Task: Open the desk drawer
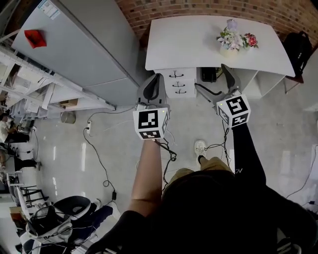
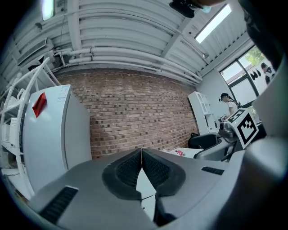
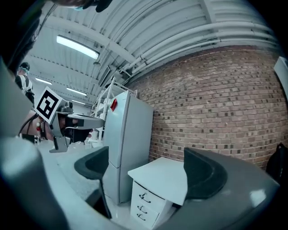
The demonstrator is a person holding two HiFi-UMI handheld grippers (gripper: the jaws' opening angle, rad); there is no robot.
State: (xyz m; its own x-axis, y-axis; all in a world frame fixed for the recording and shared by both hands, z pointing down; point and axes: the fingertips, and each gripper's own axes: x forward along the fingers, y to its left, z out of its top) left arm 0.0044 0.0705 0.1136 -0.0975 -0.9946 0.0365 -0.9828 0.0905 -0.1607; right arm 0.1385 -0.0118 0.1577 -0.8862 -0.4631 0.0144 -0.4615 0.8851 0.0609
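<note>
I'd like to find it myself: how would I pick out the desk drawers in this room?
Against the brick wall stands a white desk with flowers on top. Under its end nearest the tall grey fridge sits a white drawer stack, the only thing with three dark handles.

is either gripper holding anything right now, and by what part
Nothing is held. The left hand-held gripper is shut on nothing; the right hand-held gripper is open and empty, the desk drawers beyond it untouched.
</note>
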